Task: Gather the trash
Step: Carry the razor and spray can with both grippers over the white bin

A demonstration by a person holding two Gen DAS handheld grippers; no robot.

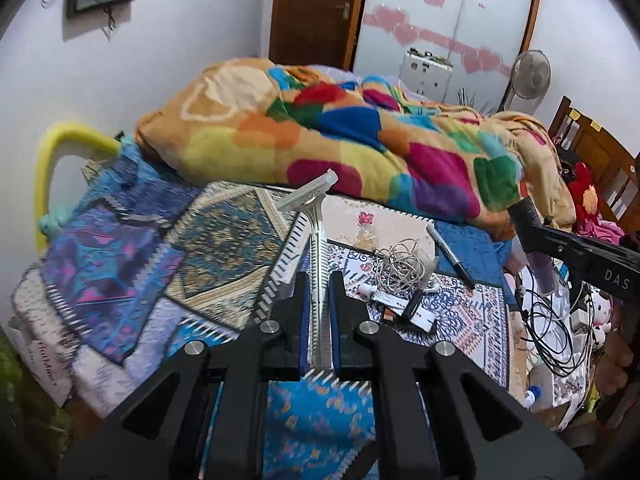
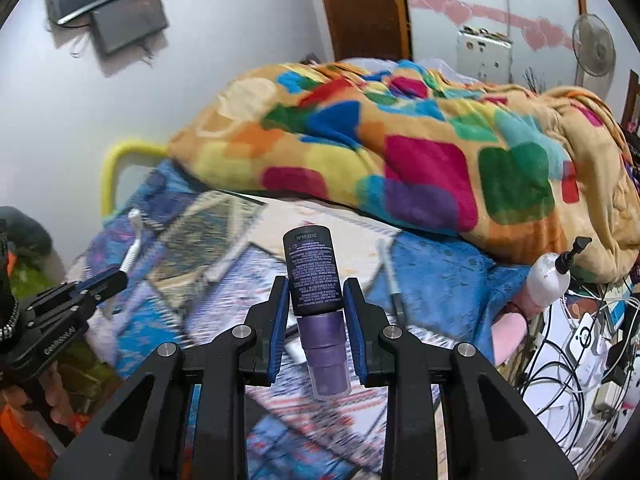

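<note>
Both grippers are loaded above the bed (image 1: 224, 240), so the pick-up step looks done and the carry-off is in hand. The left gripper (image 1: 319, 280) has its jaws closed tight on the ribbed handle of a white disposable razor (image 1: 316, 232), whose head sticks up and forward beyond the fingertips, in front of the colourful blanket (image 1: 340, 140). The right gripper (image 2: 316, 292) holds a small dark bottle with a purple cap (image 2: 316, 292); its jaws are narrowed around it, though the pads appear to sit just beside the bottle's sides, so I cannot tell how firm the grip is.

Still lying on the bed, below the blanket's front edge, are more candidates for trash: a tangle of cord (image 1: 400, 264), a black marker (image 1: 450, 254) just to its right, a small knotted plastic bag (image 1: 366, 236) just behind the cord, and some paper slips (image 1: 404, 308) in front of it.

No bin or bag shows in either view. The next move probably calls for carrying both pieces to wherever trash is gathered, keeping the bottle steady on the way, then returning for the pile beside the cord.
</note>
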